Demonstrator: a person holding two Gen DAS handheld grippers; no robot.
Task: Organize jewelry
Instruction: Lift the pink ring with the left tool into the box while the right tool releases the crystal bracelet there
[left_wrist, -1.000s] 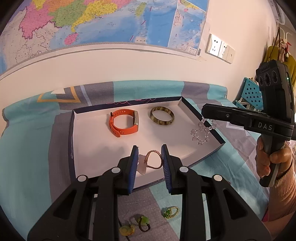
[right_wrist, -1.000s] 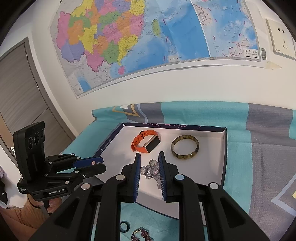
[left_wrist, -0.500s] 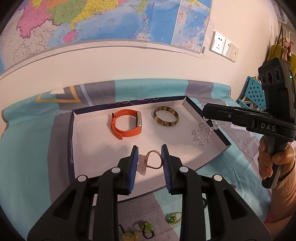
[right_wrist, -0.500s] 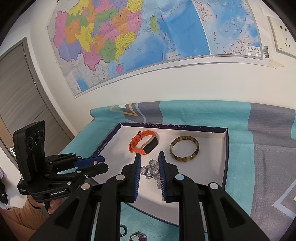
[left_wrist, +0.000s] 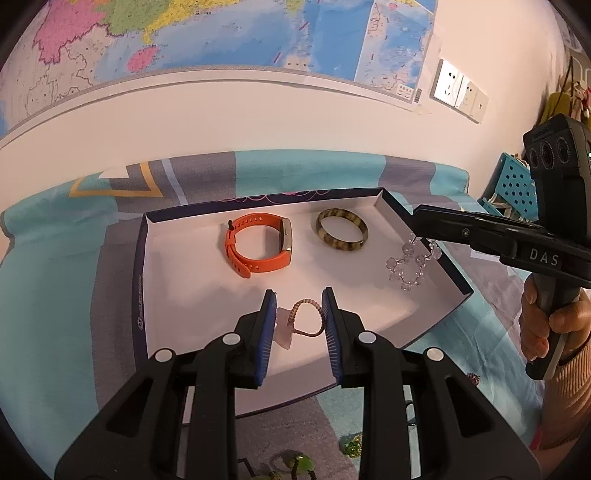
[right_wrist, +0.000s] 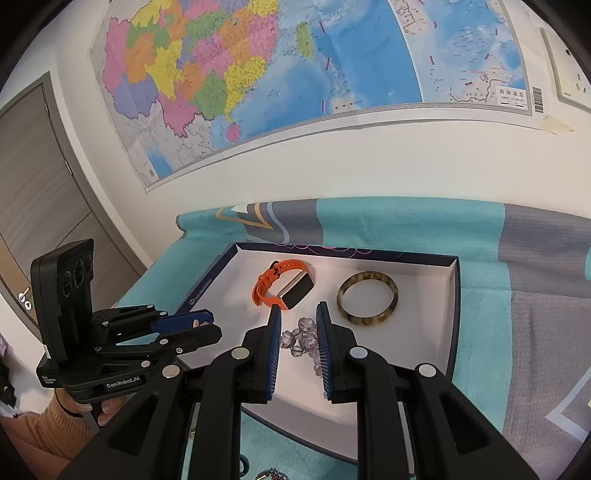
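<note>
A shallow white-lined box (left_wrist: 207, 302) (right_wrist: 417, 350) lies on the patterned cloth. It holds an orange watch band (left_wrist: 258, 247) (right_wrist: 282, 284) and a mottled bangle (left_wrist: 342, 229) (right_wrist: 367, 299). My left gripper (left_wrist: 298, 315) is shut on a thin beige cord bracelet (left_wrist: 304, 321) with a pale tag, held over the box's near part. My right gripper (right_wrist: 298, 330) is shut on a clear bead bracelet (right_wrist: 301, 338) (left_wrist: 408, 267), which hangs over the box's right side. The right gripper (left_wrist: 417, 221) also shows in the left wrist view.
Green bead rings (left_wrist: 295, 463) and a small green-gold ring (left_wrist: 351, 445) lie on the cloth in front of the box. A dark bead piece (right_wrist: 269, 474) and a ring (right_wrist: 242, 465) lie near the front edge. A wall with a map stands behind.
Both grippers have moved forward over the box with their bracelets still held. The loose rings on the cloth have slid toward the bottom of the left wrist view.
</note>
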